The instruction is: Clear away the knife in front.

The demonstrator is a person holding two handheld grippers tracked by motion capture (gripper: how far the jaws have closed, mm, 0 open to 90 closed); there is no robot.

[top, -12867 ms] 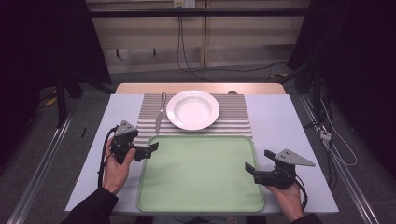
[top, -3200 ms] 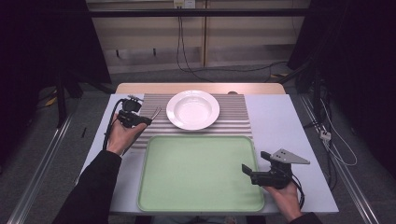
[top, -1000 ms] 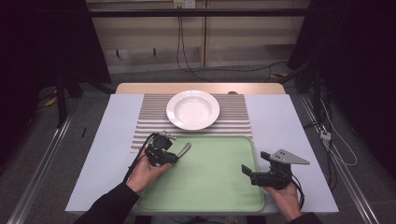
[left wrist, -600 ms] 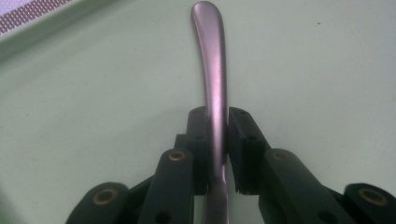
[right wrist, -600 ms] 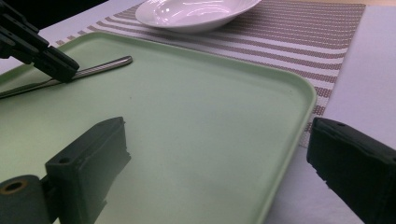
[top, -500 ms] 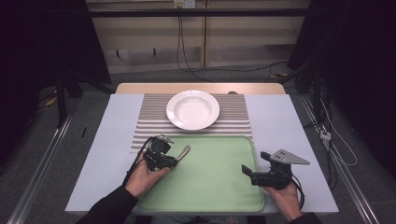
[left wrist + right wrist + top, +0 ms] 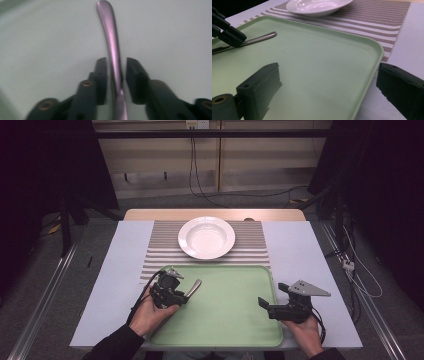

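While the left gripper hovers low over the tray's 9 o'clock edge, its 2 jaws have just been opening, and a metal utensil handle lies between them. Seen from the left gripper view, the pads stand a little off the handle on both sides, so nothing is pinched; the handle runs straight up toward 12 o'clock, its rounded end well past the jaw tips and resting on the green tray. From the high view, that handle points toward 1 o'clock out of the gripper, and the utensil's working end is hidden under the gripper and the left hand.

Across the tray at 3 o'clock, the right gripper sits over the tray's right rim with its jaws spread wide and nothing between them. Its own view shows 1 jaw above the tray and the other beyond the rim, over the white table cover.

Beyond the tray at 12 o'clock lies a striped mat, and on it a white plate, well apart from both grippers.
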